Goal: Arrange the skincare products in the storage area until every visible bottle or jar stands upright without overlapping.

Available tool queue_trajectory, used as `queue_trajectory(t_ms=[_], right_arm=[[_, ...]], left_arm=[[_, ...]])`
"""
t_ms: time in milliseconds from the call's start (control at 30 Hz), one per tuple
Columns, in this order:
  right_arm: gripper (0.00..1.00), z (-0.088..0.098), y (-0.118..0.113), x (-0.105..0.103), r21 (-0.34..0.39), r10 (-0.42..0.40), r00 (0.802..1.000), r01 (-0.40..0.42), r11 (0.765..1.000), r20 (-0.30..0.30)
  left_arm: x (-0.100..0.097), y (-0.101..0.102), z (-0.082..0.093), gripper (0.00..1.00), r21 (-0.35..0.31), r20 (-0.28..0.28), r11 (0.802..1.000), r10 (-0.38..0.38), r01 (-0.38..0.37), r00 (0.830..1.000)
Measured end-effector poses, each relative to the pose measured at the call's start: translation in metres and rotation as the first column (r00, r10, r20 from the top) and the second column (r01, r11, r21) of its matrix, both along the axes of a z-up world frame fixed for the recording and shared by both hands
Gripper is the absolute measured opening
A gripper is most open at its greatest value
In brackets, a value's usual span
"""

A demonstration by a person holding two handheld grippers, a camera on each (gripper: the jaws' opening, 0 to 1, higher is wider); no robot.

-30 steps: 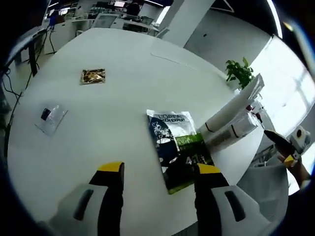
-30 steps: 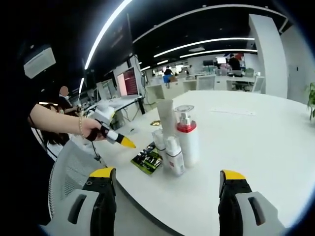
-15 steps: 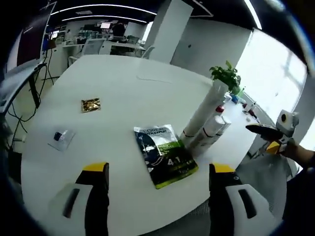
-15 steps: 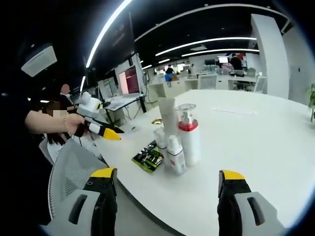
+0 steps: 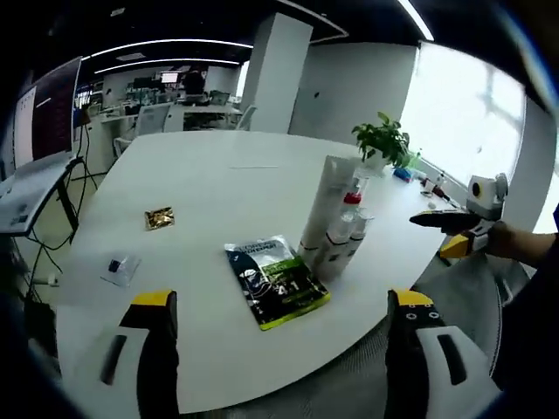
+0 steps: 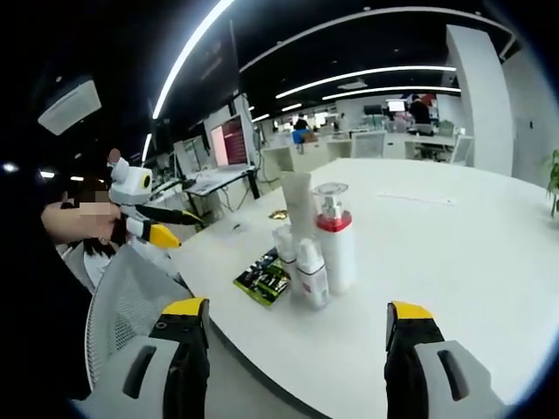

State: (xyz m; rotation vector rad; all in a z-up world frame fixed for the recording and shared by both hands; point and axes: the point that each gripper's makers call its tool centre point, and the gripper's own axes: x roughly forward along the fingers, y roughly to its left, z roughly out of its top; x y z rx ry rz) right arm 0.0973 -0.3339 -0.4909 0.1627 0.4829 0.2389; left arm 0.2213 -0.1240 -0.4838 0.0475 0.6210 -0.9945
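Both grippers, left gripper [image 5: 284, 301] and right gripper [image 6: 297, 305], gape wide, well short of the upright bottles [image 6: 334, 249].

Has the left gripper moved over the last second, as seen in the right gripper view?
Yes. The left gripper has pulled back from the green sachet and table edge, toward the person.

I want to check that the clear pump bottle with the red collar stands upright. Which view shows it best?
The right gripper view: the clear pump bottle with the red collar stands upright, near and unobstructed. In the left gripper view it is small, partly behind the tall white tube.
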Motion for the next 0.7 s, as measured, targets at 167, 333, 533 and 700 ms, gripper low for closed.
queue_trajectory(t_ms=[167,333,533,700], right_arm=[[0.86,0.001,0.001,0.0,0.004,0.003,1.0,-0.003,1.0,0.001],[0.85,0.001,0.001,0.0,0.007,0.005,1.0,-0.005,1.0,0.002],[0.85,0.0,0.0,0.0,0.017,0.001,1.0,-0.001,1.0,0.004],[0.85,0.0,0.001,-0.001,0.02,-0.001,1.0,0.001,1.0,0.0]], left_arm=[[-0.007,-0.003,0.009,0.99,-0.035,0.005,0.999,0.004,-0.004,1.0],[-0.011,0.0,0.014,0.99,-0.055,0.004,0.998,0.026,-0.025,1.0],[-0.015,0.008,0.003,0.99,-0.044,0.008,0.998,0.054,-0.053,0.999],[-0.013,0.009,0.002,0.99,-0.086,0.003,0.99,0.11,-0.109,0.994]])
